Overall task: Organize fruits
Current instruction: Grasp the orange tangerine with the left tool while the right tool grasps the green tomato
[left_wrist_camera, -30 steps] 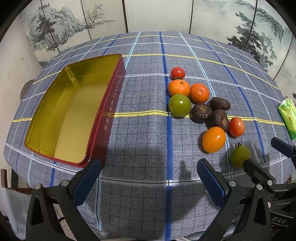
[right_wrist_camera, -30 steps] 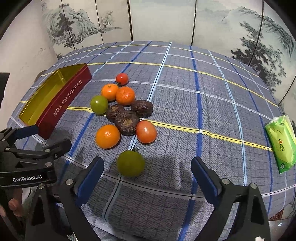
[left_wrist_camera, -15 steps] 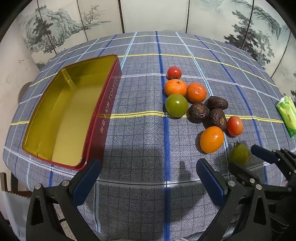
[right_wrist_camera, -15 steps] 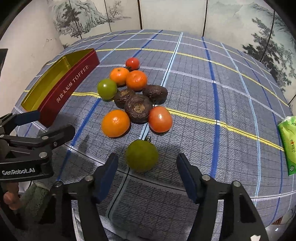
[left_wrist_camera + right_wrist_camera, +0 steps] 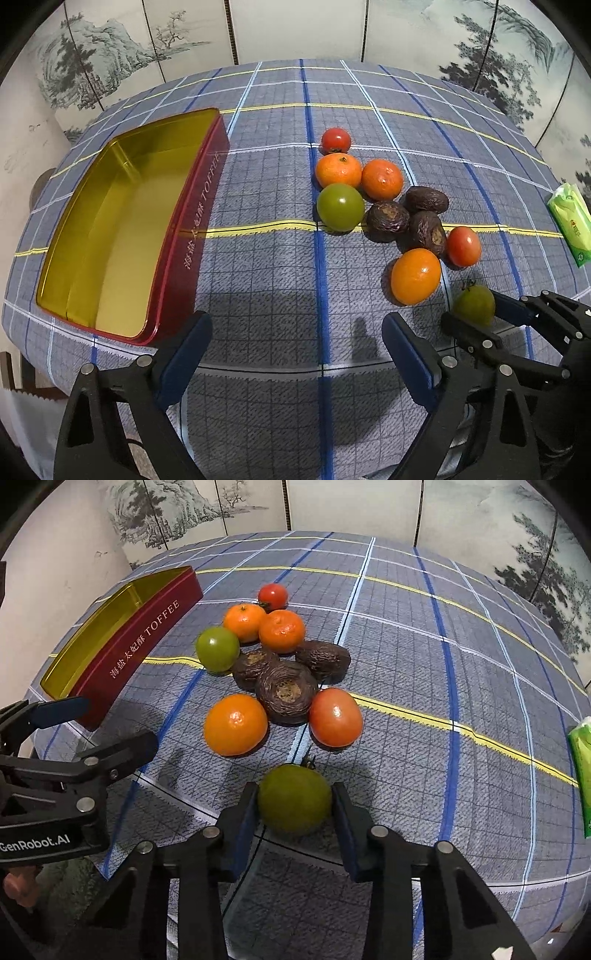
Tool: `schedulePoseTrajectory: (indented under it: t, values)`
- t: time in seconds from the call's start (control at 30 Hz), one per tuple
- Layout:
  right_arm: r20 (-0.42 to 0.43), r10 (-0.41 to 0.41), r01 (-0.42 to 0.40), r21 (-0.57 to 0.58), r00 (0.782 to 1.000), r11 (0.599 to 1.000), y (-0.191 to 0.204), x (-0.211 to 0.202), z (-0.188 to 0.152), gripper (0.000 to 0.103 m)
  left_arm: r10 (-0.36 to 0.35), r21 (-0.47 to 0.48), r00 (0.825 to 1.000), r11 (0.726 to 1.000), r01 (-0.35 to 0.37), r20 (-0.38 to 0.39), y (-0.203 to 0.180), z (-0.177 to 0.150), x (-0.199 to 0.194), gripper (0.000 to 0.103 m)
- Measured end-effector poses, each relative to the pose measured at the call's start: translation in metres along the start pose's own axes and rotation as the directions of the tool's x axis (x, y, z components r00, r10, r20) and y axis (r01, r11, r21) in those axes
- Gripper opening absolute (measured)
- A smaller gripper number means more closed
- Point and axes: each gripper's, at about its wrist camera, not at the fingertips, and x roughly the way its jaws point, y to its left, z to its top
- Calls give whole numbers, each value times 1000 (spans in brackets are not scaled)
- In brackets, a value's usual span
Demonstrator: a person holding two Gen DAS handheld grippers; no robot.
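My right gripper is shut on the green tomato at the near edge of the fruit cluster; it rests on the checked cloth. It also shows in the left wrist view between the right fingers. Beyond it lie an orange, a red tomato, three dark wrinkled fruits, two more oranges, another green tomato and a small red tomato. The red toffee tin with a gold inside stands open and empty at the left. My left gripper is open and empty near the front edge.
A green tissue pack lies at the table's right edge. A painted folding screen stands behind the table. The table's front edge is just below both grippers.
My right gripper has moved forward around the green tomato and closed its fingers on it. My left gripper has stayed open and nearly still.
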Motion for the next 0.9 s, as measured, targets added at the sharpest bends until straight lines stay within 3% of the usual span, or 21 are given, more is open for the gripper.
schedulePoseTrajectory:
  t: [0.23,0.47,0.7,0.9]
  values:
    - [-1,6,-6,7,1000,1000,-4,-2,-1,34,-15,19,1000,1000,15,0,-4,2,3,92]
    - [24,-48,46,61,999,997,-33,-16,0,33,-60,51,998,997,60,-3,-17,7,9,91]
    - [21,-75,72,126,997,989,-58,-18,-3,33,-139,100,990,985,141,-29,-38,10,14,84]
    - [19,-70,66,148,997,987,-66,-17,-6,34,-167,94,983,980,173,-70,-47,20,28,70]
